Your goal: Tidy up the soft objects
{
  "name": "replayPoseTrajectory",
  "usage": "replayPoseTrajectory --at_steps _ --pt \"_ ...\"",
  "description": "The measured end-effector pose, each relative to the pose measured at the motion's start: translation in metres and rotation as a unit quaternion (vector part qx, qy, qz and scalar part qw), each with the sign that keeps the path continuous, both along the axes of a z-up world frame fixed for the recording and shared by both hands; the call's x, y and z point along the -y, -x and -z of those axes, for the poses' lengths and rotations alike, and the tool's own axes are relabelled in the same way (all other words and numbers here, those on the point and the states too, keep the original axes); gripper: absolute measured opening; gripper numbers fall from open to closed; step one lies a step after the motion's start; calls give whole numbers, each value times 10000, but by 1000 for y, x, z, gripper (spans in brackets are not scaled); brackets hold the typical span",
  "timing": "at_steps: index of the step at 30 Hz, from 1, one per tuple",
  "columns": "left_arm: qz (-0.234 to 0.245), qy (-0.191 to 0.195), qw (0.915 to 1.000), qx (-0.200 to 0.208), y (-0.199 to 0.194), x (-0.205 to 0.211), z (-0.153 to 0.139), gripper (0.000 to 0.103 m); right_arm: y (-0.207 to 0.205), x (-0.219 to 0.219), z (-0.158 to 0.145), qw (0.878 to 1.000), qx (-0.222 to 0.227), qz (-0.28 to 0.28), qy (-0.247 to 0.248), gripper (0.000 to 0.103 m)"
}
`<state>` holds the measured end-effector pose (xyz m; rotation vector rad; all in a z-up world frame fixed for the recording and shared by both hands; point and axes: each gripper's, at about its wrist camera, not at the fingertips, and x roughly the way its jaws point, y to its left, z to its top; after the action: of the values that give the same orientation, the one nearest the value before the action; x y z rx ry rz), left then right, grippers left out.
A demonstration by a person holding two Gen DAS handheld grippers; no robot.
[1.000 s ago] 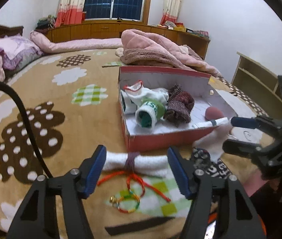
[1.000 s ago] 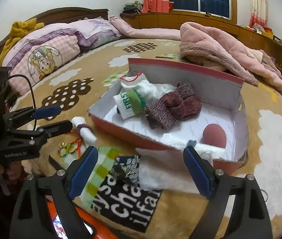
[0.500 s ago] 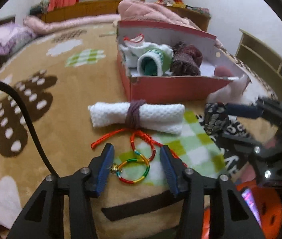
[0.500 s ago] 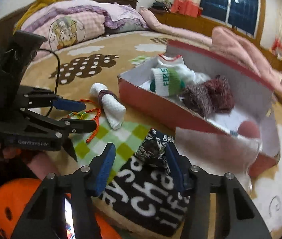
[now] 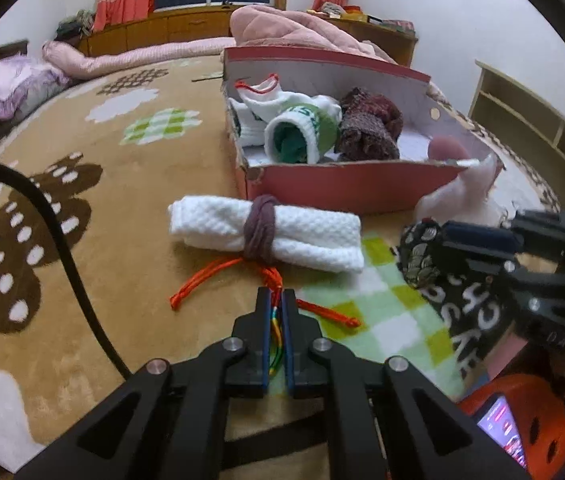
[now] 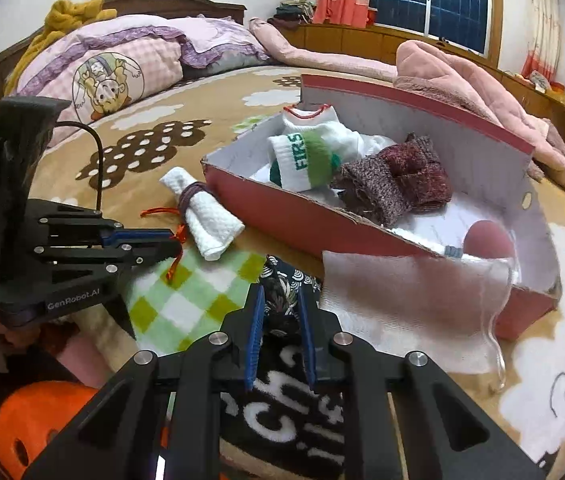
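My left gripper (image 5: 276, 294) is shut on a red cord bracelet (image 5: 272, 278) with a rainbow ring, which lies on the bedspread just in front of a rolled white towel (image 5: 266, 236) tied with a purple band. My right gripper (image 6: 281, 300) is closing, and its blue pads squeeze a dark patterned cloth (image 6: 278, 284) lying on a black lettered mat. Behind both stands an open red box (image 5: 342, 188) holding a green-and-white sock (image 5: 302, 132), a maroon knit piece (image 5: 370, 128) and a pink ball (image 6: 486, 240). A thin white cloth (image 6: 402, 300) hangs over the box's near corner.
A green checked patch (image 6: 186, 296) and the black lettered mat (image 6: 282, 420) lie at the bed's near edge. Pink bedding (image 5: 294, 28) is heaped behind the box, with pillows (image 6: 114, 68) at the headboard. A black cable (image 5: 62, 240) crosses on the left. An orange object (image 5: 522, 412) sits low at the right.
Both grippers came down toward the bed and closed from wide open. The left one closed onto the cord bracelet, and the right one closed around the dark patterned cloth.
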<state>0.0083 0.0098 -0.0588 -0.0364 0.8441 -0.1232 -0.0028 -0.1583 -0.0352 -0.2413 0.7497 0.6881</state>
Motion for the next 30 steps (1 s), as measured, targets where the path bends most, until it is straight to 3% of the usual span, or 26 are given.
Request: replayPoseTrajectory --at_steps 5,13,21,25,30 --pt "-1 -173 9998 -6 -1 5 -1 5 5 -8 0 9993 262 -156 206 18" --pt "-156 10 9999 -8 0 3 -5 4 3 -15 -3 9993 305 -174 153 18" --pt "-70 285 9986 448 20 1 -44 4 0 -7 -17 9995 224 -168 -141 10" --pt "-56 390 9972 639 26 -1 -58 4 0 -2 -24 9992 167 -215 -295 2" --pt "-62 511 9956 783 29 -1 -69 4 3 -3 -26 9986 204 -351 -338 1"
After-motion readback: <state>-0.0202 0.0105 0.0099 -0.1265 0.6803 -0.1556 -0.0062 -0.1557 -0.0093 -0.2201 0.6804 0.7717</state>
